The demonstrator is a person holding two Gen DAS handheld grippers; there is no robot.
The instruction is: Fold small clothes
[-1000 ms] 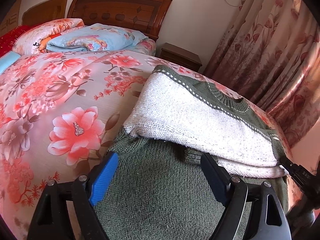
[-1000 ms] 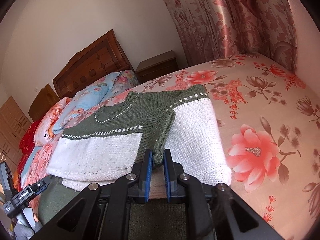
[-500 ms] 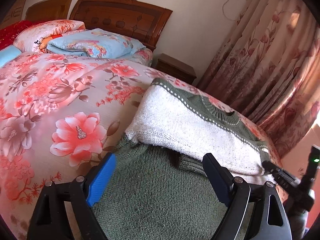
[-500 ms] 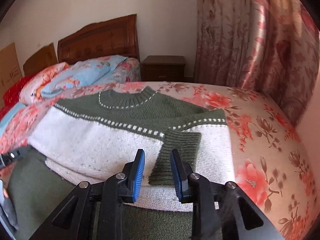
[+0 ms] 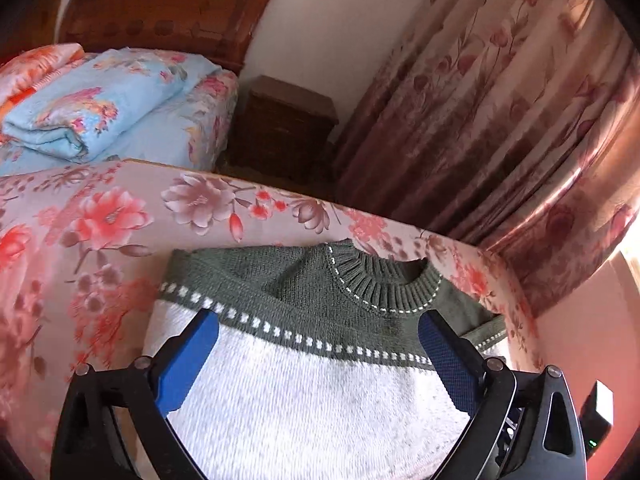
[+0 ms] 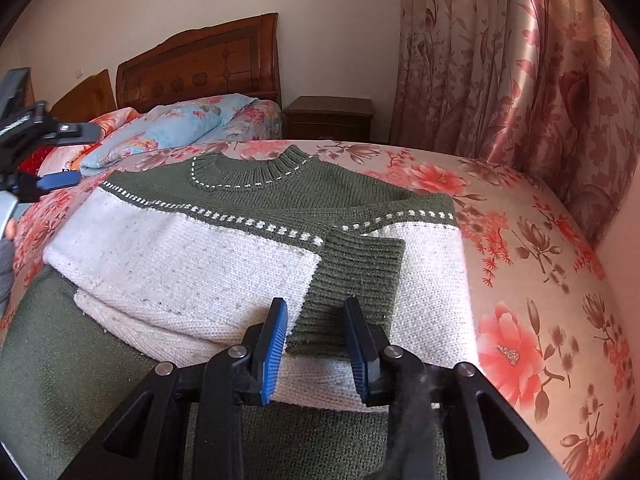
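Floral bedspread (image 6: 532, 264) carries sweater (image 6: 192, 256), half folded; our right gripper (image 6: 316, 344) jaws opening off the green cuff (image 6: 360, 272), left gripper (image 5: 320, 364) spread empty; we should retreat without snagging knit

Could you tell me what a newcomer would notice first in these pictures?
Most striking is the green and white sweater, folded on the floral bedspread, its green cuff laid over the white band. The right gripper is opening, its pads astride the cuff's edge; behind hang flowered pink curtains.
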